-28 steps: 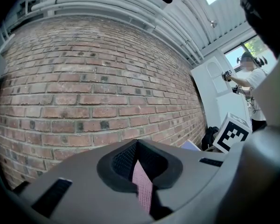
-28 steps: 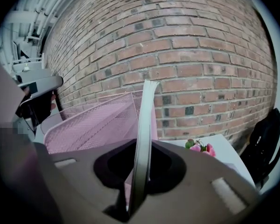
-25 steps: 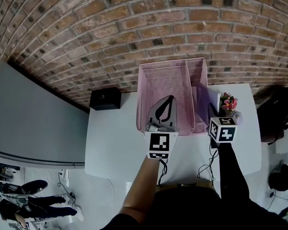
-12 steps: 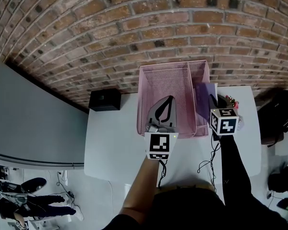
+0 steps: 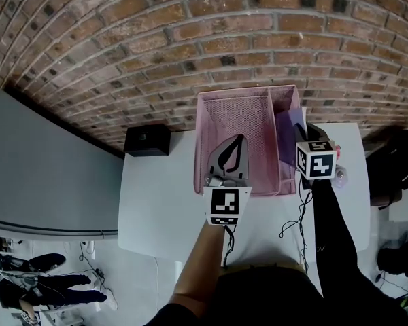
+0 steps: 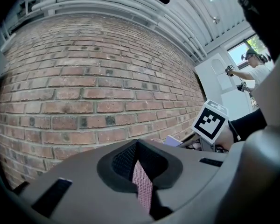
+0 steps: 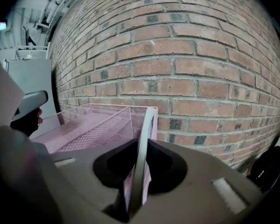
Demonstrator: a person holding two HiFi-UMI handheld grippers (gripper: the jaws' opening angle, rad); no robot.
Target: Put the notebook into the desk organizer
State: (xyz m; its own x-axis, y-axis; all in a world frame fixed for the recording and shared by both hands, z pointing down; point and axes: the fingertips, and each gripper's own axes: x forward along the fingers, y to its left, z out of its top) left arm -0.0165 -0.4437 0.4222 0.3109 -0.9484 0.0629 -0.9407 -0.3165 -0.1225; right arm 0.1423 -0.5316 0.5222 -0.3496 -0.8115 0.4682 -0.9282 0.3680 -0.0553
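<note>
A pink mesh desk organizer [image 5: 241, 92] stands on the white table [image 5: 156, 195] against the brick wall. My left gripper [image 5: 235, 141] reaches in over its front wall, and the left gripper view shows the jaws shut on a strip of pink mesh [image 6: 142, 185]. My right gripper [image 5: 304, 140] is shut on the purple notebook [image 5: 289, 131], which stands on edge over the organizer's narrow right compartment. In the right gripper view the notebook [image 7: 142, 162] runs edge-on between the jaws, with the organizer [image 7: 93, 125] ahead to the left.
A black box [image 5: 147, 140] sits on the table left of the organizer. A small pot [image 5: 341, 175] peeks out beside the right gripper's marker cube. Black cables [image 5: 296, 226] trail over the table's near edge. A dark bag [image 5: 394, 161] stands off the table's right side.
My right gripper has carried the notebook farther toward the wall and a little higher, over the organizer's right side. The flowers are now hidden behind its cube. The left gripper has barely moved.
</note>
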